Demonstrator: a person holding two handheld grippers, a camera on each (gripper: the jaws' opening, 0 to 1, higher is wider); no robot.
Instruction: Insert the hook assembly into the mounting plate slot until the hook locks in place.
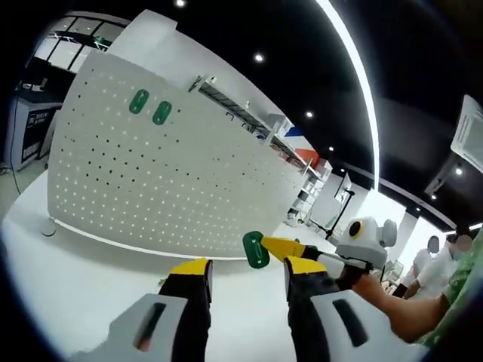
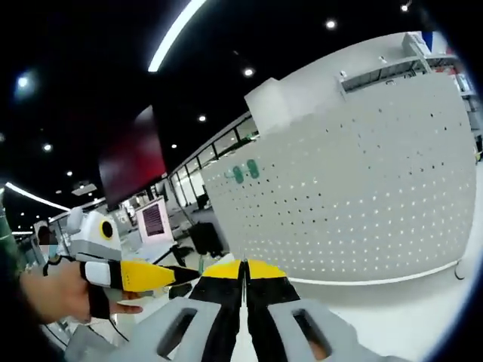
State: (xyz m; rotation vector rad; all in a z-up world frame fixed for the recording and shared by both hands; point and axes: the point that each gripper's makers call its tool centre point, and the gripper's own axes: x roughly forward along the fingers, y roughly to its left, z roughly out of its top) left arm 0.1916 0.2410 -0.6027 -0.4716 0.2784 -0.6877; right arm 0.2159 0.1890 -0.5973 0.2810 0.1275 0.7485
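A white pegboard mounting plate (image 1: 166,181) stands upright on the table, with two green hooks (image 1: 149,106) seated near its upper left. My left gripper (image 1: 247,265) is open, its yellow-tipped jaws wide apart in front of the board. My right gripper (image 1: 276,246) reaches in from the right, shut on a green hook piece (image 1: 255,250) that hangs just ahead of the gap between the left jaws, well short of the board. In the right gripper view my right gripper (image 2: 243,265) shows its jaws pressed together, the pegboard (image 2: 362,181) and its green hooks (image 2: 245,172) lie ahead, and the left gripper (image 2: 143,276) enters from the left.
The board rests on a white table (image 1: 75,279) with small feet at its base. Shelving (image 1: 298,154) runs behind the board. People stand at the far right (image 1: 434,264). A hand (image 2: 53,294) holds the left gripper, and a screen stand (image 2: 153,219) sits beyond it.
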